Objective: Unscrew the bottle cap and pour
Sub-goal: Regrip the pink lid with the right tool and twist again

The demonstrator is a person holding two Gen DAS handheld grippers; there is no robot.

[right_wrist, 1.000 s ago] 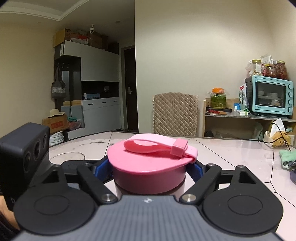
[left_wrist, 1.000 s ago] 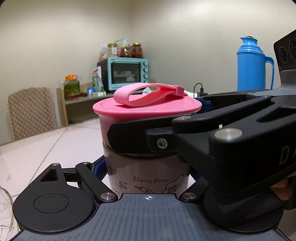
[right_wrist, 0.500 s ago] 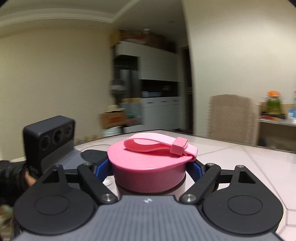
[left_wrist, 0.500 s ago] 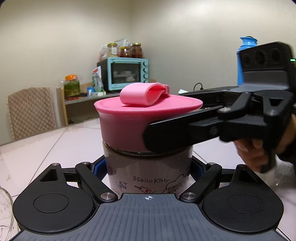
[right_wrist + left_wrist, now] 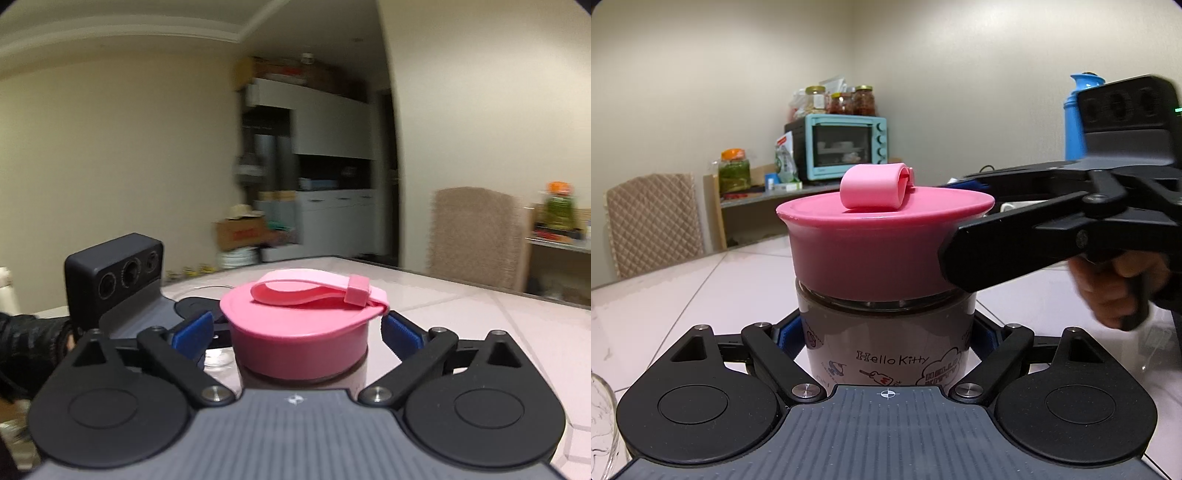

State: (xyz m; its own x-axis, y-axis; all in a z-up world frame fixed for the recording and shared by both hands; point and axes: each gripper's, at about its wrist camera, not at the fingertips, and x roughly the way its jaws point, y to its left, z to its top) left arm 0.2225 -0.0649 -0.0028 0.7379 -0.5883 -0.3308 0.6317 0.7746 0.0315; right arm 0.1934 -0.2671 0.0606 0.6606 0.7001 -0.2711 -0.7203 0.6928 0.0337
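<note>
My left gripper (image 5: pixel 886 332) clamps the Hello Kitty bottle (image 5: pixel 886 347) dead centre on the white tiled table (image 5: pixel 683 295). My right gripper (image 5: pixel 299 332) has just been opening; its blue pads (image 5: pixel 192 328) stand clear on either side of the pink cap (image 5: pixel 299 332), which sits between them, still on the bottle. In the left view that gripper's black finger crosses the cap's side at three o'clock. A mint toaster oven (image 5: pixel 846 146) sits at twelve, a quilted chair (image 5: pixel 653 221) at nine, a blue thermos (image 5: pixel 1078 114) at two, and a glass edge (image 5: pixel 602 421) at seven.
</note>
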